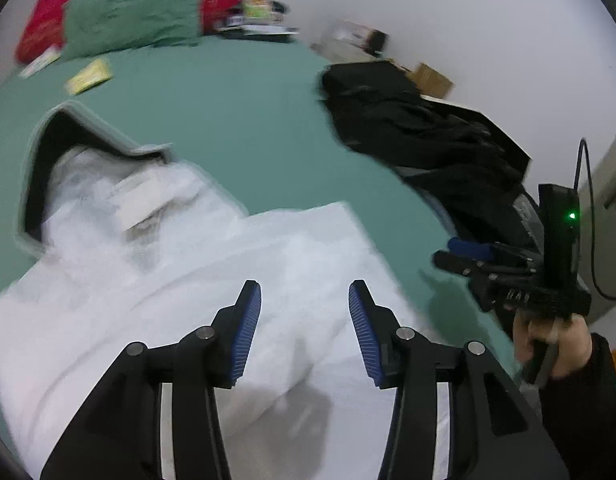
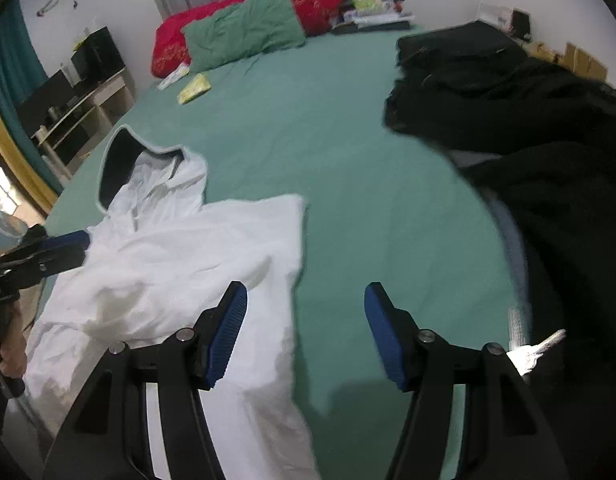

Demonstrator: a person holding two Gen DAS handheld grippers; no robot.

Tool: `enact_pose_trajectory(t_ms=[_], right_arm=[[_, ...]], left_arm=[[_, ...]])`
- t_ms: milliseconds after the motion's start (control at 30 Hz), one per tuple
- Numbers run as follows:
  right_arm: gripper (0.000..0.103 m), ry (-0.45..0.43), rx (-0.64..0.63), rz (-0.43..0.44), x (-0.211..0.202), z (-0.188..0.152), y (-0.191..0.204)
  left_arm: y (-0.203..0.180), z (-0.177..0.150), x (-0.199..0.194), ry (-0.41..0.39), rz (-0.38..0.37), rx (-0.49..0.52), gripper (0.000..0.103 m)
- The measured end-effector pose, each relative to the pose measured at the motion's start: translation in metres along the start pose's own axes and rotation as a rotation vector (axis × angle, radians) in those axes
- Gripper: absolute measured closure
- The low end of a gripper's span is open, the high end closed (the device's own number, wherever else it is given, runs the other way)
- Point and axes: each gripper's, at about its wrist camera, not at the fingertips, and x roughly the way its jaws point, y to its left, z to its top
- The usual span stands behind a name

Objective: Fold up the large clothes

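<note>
Left gripper [image 1: 304, 300]: fingers spread wide, holding nothing, poised over the white hooded garment [image 1: 211, 280]. Right gripper [image 2: 305, 304]: fingers wide, empty, over the green bed [image 2: 308, 128] beside the garment's edge. Black clothes [image 2: 528, 120] lie well apart.

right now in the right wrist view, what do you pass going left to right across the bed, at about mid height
left gripper with blue pads → white hooded garment lying flat → bare teal bed sheet → pile of black clothing at the right side
</note>
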Motion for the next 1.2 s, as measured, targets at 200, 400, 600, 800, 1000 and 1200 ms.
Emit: enact_pose_trajectory(t_ms=[200, 400, 600, 800, 1000, 1200], right_arm=[[0.042, 0.050, -0.072, 0.093, 0.037, -0.002, 0.034], [0.049, 0.143, 0.011, 0.119, 0.091, 0.002, 0.040], [0.099, 0.061, -0.036, 0.108, 0.085, 0.011, 0.055], [0.099, -0.094, -0.121, 0.099, 0.042, 0.038, 0.077], [0.099, 0.013, -0.044, 0.059, 0.073, 0.018, 0.049], [0.078, 0.110, -0.047, -0.085, 0.086, 0.001, 0.041]], left_arm=[[0.118, -0.040, -0.061, -0.011, 0.258, -0.139, 0.053], [0.211, -0.064, -0.073, -0.024, 0.404, -0.273, 0.053], [0.235, -0.067, -0.043, -0.023, 0.404, -0.249, 0.066], [0.234, -0.073, -0.053, -0.082, 0.480, -0.242, 0.101], [0.244, -0.073, -0.060, -0.075, 0.556, -0.269, 0.101], [0.243, -0.072, -0.064, -0.051, 0.605, -0.296, 0.100]])
